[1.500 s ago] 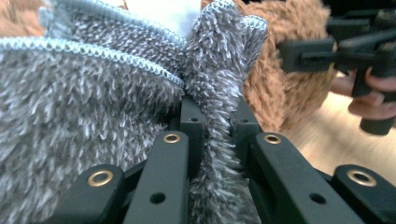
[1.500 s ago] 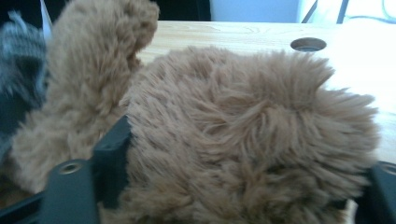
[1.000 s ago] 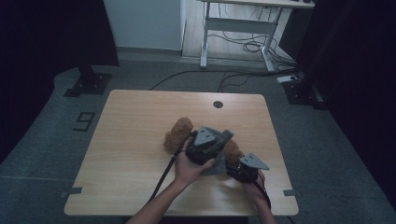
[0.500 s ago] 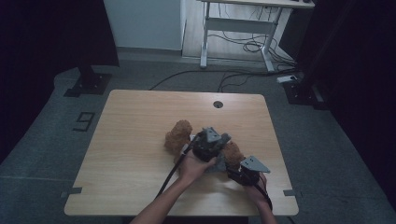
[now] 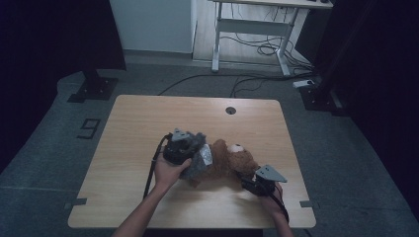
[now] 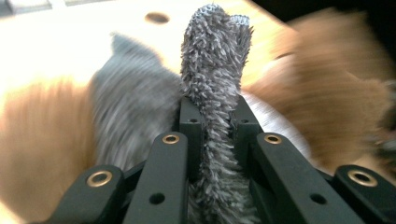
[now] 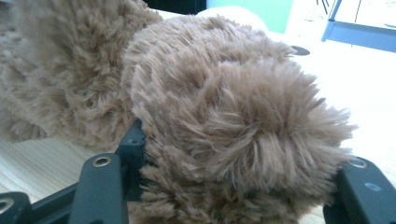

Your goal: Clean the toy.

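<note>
A brown teddy bear [image 5: 232, 160] lies on its side on the wooden table [image 5: 148, 118], its pale muzzle facing the far edge. A grey fuzzy cloth [image 5: 200, 160] wraps its left part. My left gripper [image 5: 191, 148] is shut on a fold of this grey cloth [image 6: 215, 70], which stands up between the jaws; blurred brown fur [image 6: 327, 93] lies beyond it. At the bear's right end, my right gripper [image 5: 248, 180] is shut on a thick furry limb of the bear [image 7: 233, 116], which bulges between its two jaws.
A round cable hole [image 5: 230, 110] sits near the table's far edge. Beyond the table stand a white desk frame [image 5: 247, 29] with cables on the floor, and dark stand bases [image 5: 91, 89] at left and right. The table's left half is bare wood.
My left gripper has moved left across the table, drawing the grey cloth with it. The bear has shifted with the pull. The right gripper has stayed where it was.
</note>
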